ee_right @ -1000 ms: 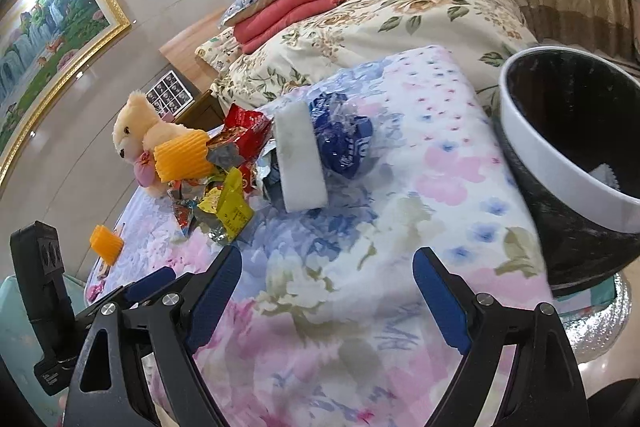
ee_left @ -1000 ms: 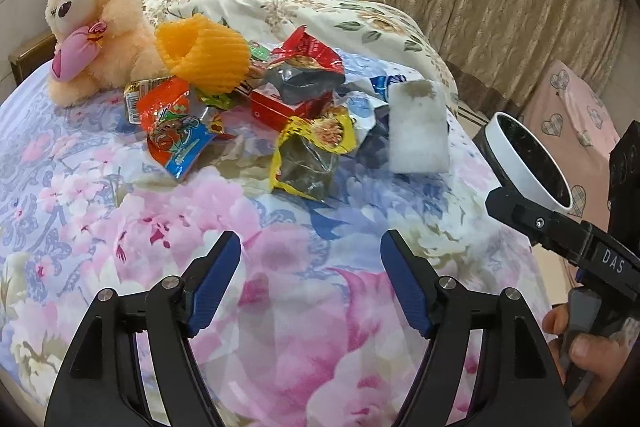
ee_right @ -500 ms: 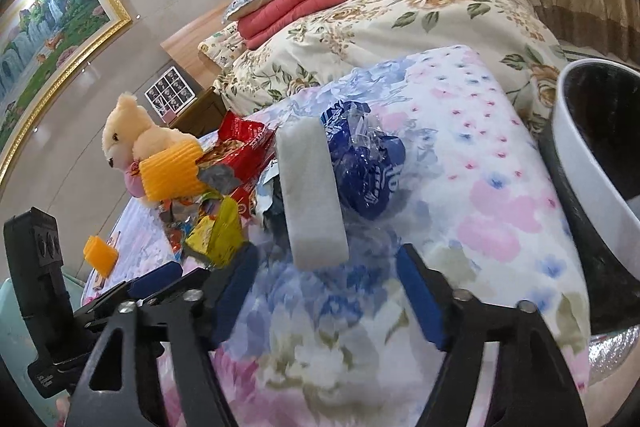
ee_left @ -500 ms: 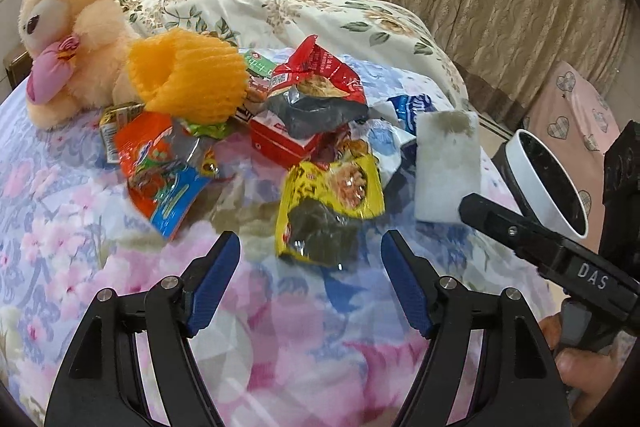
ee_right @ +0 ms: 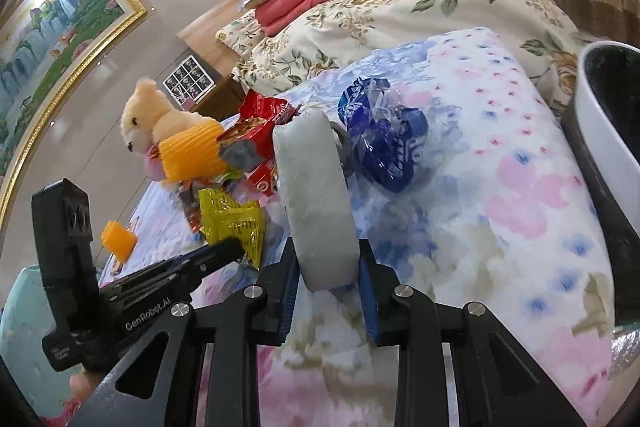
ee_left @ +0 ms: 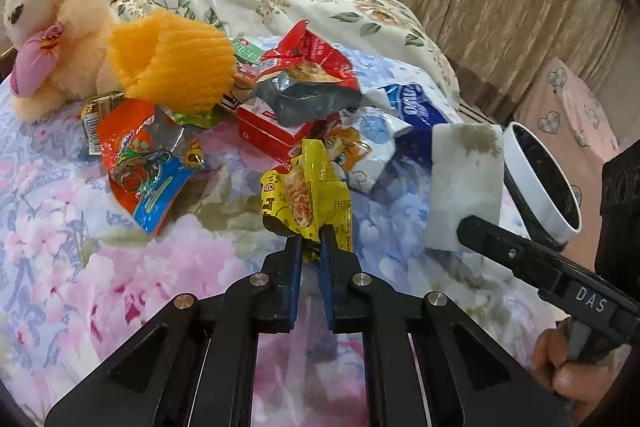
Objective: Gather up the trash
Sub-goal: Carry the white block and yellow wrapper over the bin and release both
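On the floral bedspread (ee_left: pixel 120 267) lies a heap of snack wrappers. My left gripper (ee_left: pixel 310 247) is shut on the lower edge of a yellow noodle wrapper (ee_left: pixel 308 195), which stands up from its jaws. The same wrapper (ee_right: pixel 232 223) shows in the right wrist view, at the left gripper's tip. My right gripper (ee_right: pixel 328 267) is closing its jaws around the near end of a white foam block (ee_right: pixel 316 195), and both pads touch its sides. That block (ee_left: pixel 464 179) lies right of the heap. A black bin with a white rim (ee_left: pixel 540 179) stands off the bed's right edge.
A teddy bear (ee_left: pixel 52 19) and an orange foam sleeve (ee_left: pixel 172 67) sit at the heap's far left. A red wrapper (ee_left: pixel 308 63), a red box (ee_left: pixel 264 131), an orange-blue wrapper (ee_left: pixel 140 163) and a blue plastic wrapper (ee_right: pixel 384 143) lie around. A folded quilt and pillows lie behind.
The left jaws went from wide apart to shut on the yellow wrapper. The right gripper moved up to the foam block and its jaws narrowed onto it.
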`<state>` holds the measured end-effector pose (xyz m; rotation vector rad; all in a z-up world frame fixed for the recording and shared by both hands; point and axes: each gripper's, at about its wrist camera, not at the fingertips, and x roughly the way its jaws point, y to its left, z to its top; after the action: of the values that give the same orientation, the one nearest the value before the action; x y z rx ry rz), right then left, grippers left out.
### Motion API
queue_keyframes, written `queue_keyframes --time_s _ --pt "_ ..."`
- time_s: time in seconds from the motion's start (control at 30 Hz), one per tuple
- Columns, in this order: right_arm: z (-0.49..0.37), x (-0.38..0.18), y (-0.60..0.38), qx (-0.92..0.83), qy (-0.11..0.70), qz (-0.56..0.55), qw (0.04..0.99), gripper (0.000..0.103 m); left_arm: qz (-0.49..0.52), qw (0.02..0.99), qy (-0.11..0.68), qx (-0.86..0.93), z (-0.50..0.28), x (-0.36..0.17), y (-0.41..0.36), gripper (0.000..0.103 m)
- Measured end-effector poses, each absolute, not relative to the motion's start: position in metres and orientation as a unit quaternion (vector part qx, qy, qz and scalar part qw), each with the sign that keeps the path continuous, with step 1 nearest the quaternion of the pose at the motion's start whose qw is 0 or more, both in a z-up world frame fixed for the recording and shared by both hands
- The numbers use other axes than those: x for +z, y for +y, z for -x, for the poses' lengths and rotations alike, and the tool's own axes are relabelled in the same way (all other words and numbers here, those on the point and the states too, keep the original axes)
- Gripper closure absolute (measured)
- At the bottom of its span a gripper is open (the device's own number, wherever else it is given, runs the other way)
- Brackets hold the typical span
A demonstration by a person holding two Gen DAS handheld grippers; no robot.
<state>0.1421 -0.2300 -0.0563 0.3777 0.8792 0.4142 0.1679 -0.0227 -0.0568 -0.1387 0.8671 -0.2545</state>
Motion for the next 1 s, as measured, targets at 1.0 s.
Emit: queue_keyframes --time_s 1.0 --pt "-0.067 -0.022 -0.359 0.075 0.370 -0.206 0.903 0.075 0.007 0.889 0.388 -0.243 -0.129 -0.016 -0.142 0.095"
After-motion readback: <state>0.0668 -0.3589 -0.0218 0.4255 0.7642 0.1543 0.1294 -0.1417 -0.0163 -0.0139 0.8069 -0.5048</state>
